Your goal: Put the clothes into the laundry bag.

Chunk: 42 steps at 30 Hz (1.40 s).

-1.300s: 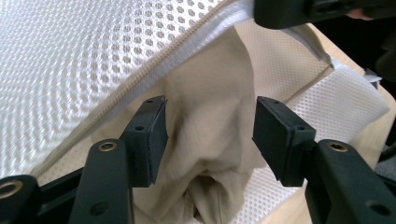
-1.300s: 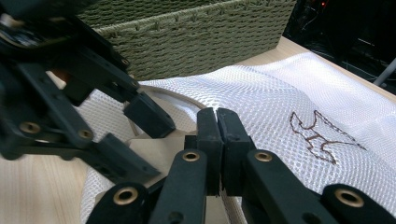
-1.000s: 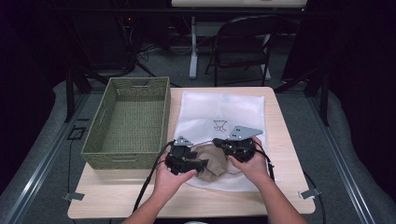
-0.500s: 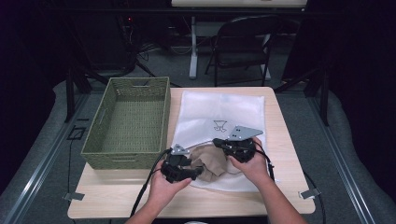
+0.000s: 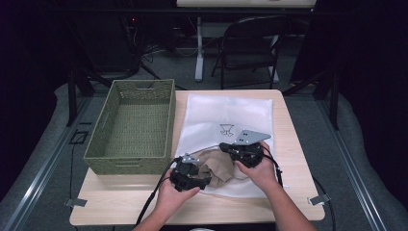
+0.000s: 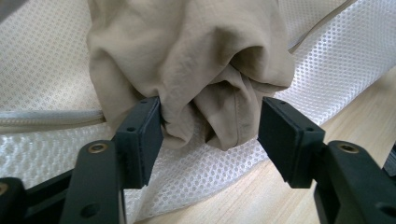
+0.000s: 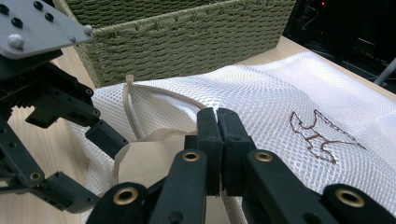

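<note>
Left gripper view: the left gripper [image 6: 209,127] has open jaws around the tan cloth [image 6: 187,60]; the right gripper [image 7: 217,122] pinches the white net bag [image 7: 289,93].

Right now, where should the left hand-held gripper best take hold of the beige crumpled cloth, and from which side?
Grip the bunched folds at the lower end of the beige crumpled cloth, which hang out of the white mesh laundry bag. Come from the table's near edge, as the left hand-held gripper already points: its jaws straddle this thick bundle, one pad touching, so closing should catch several layers and not the mesh.
</note>
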{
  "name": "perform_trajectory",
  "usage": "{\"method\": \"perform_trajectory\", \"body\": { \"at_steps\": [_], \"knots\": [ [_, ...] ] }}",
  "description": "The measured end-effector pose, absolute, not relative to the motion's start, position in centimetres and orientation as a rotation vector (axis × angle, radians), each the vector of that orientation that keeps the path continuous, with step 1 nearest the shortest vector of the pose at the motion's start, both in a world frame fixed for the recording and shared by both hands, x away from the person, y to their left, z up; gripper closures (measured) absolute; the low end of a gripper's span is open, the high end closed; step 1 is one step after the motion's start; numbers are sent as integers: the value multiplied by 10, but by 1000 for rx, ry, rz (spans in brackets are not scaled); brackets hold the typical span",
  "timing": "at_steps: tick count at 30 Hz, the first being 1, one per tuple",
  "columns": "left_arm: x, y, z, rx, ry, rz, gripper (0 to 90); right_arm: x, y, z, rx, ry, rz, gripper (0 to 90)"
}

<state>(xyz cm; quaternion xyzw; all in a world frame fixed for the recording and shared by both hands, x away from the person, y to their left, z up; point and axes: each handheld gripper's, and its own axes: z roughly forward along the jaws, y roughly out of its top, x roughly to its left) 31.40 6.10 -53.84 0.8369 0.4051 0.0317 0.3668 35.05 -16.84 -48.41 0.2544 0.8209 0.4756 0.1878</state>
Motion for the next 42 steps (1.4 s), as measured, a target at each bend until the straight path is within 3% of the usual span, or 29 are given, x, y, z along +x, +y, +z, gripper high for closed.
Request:
{"method": "perform_trajectory", "body": {
  "at_steps": [11, 26, 32, 42],
  "knots": [
    [314, 46, -554, 2246, 1067, 99, 372, 350, -168, -484, 715, 2309, 1338, 885],
    [315, 50, -558, 2221, 1056, 108, 756, 349, -166, -485, 717, 2309, 1334, 885],
    [316, 49, -558, 2197, 1068, 98, 825, 349, -165, -485, 709, 2319, 1327, 885],
    [321, 47, -555, 2163, 1092, 83, 849, 349, -165, -485, 709, 2319, 1332, 886]
  ]
}}
